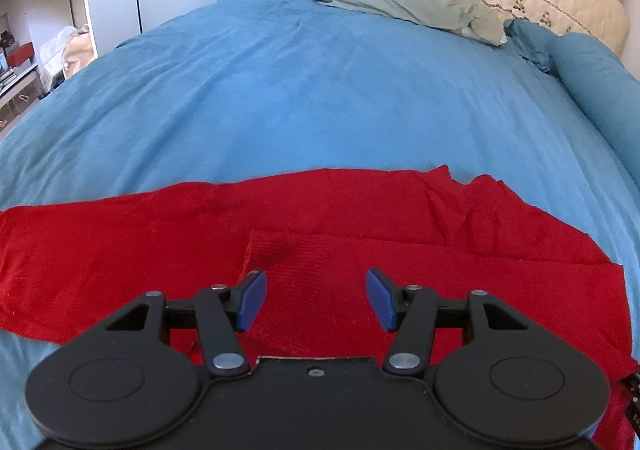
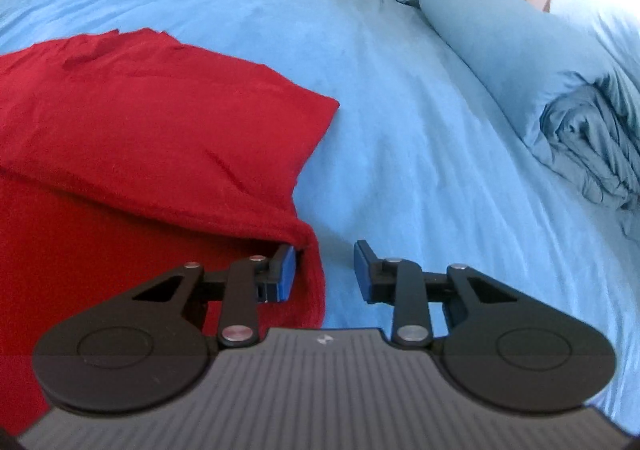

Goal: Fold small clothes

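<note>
The red garment (image 1: 360, 234) lies spread on the blue bedspread (image 1: 280, 90), and the folding looks partly done: in the left wrist view one flap is already laid back over the main body, its straight edge running across the cloth just ahead of the fingers, while a long stretch of red still reaches out unfolded to the left and a rumpled patch sits at the far right. The left gripper (image 1: 316, 298) hovers over that folded flap with its fingers spread and nothing between them. In the right wrist view the right gripper (image 2: 326, 272) sits at the garment's near right edge, where the upper layer lifts into a raised fold; its left finger is tucked against that edge and the other stands over bare bedspread, so the jaws are apart with cloth between them but not yet pinched (whether the pad truly presses the fabric is hard to tell). By my judgement, at least one more fold and some smoothing remain.
</note>
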{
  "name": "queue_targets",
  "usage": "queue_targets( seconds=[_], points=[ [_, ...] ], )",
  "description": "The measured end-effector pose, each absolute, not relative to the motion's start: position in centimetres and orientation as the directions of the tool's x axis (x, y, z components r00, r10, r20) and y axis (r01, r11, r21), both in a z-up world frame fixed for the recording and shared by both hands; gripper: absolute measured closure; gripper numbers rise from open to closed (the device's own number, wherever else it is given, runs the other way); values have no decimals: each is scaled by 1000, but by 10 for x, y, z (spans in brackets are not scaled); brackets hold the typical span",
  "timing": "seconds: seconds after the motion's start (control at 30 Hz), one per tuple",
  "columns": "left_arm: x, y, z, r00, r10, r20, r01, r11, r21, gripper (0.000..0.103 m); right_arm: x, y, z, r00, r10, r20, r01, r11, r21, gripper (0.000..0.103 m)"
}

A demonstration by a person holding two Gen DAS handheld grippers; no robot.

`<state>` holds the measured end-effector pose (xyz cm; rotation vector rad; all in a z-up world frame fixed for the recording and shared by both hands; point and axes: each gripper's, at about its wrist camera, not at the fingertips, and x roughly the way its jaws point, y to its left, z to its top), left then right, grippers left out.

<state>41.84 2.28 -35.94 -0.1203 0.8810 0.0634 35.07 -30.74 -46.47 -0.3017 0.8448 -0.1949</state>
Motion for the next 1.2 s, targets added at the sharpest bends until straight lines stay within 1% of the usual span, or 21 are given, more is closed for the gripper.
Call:
queue_targets(
  seconds=[0.07,0.1,0.13,0.17,0.27,0.3,0.33,0.4,0.5,0.57,0.63,0.8,0.83,0.87,0.9,0.93,0.97,1.0,1.03,1.1,1.2],
  points=[
    [417,24,-358,634,7,-774,-111,990,-82,43,349,-304,-460,648,-277,-709,29,940,-341,53],
    [416,24,-356,637,3,-771,-107,991,-85,43,348,-302,-455,653,-269,-708,19,940,-340,46],
    [414,23,-354,641,-1,-767,-100,991,-85,43,345,-299,-447,675,-249,-695,0,941,-337,44],
    [413,22,-353,644,-5,-765,-89,993,-81,42,343,-295,-440,699,-226,-679,-18,943,-333,42],
    [413,17,-356,643,-43,-765,-34,996,-84,42,347,-280,-423,748,-132,-650,-89,951,-296,33],
    [414,15,-358,639,-61,-767,-12,996,-90,42,353,-276,-422,748,-89,-658,-117,958,-262,27],
    [416,13,-362,631,-76,-772,7,996,-93,42,361,-273,-425,738,-47,-673,-139,966,-220,27],
    [420,10,-372,609,-93,-788,24,995,-98,42,374,-272,-437,709,-9,-705,-147,976,-160,27],
    [425,16,-393,571,-66,-819,-21,995,-95,42,381,-281,-462,652,-28,-758,-102,987,-124,27],
    [425,24,-405,558,-61,-827,-49,993,-107,42,373,-291,-467,663,6,-749,-80,995,-63,26],
    [420,28,-407,574,-79,-815,-46,991,-128,42,366,-289,-468,661,6,-750,-90,993,-72,26],
    [415,23,-403,568,-67,-821,-18,995,-94,41,362,-293,-464,641,6,-767,-77,995,-57,25],
    [414,25,-399,567,-67,-821,-24,995,-98,41,362,-292,-460,630,2,-776,-75,995,-59,23],
    [411,29,-394,570,-67,-819,-35,994,-106,39,364,-291,-455,620,-1,-784,-79,995,-63,22],
    [408,32,-388,579,-65,-813,-49,992,-114,37,365,-290,-449,619,-1,-785,-85,994,-68,18],
    [402,36,-379,596,-59,-801,-67,990,-123,29,363,-286,-438,633,-5,-774,-90,993,-80,9],
    [398,43,-371,614,-49,-788,-85,988,-128,20,360,-281,-429,649,-7,-760,-96,991,-92,3],
    [392,49,-361,633,-36,-773,-106,986,-132,14,357,-275,-419,669,-7,-743,-104,989,-102,0],
    [386,56,-351,653,-18,-757,-132,982,-138,2,354,-267,-408,692,-7,-722,-112,987,-117,0],
    [373,72,-331,688,28,-725,-189,972,-142,0,352,-251,-389,723,10,-691,-141,981,-134,0],
    [356,102,-306,694,96,-713,-271,953,-135,0,351,-220,-365,735,62,-675,-212,967,-141,0]
  ],
)
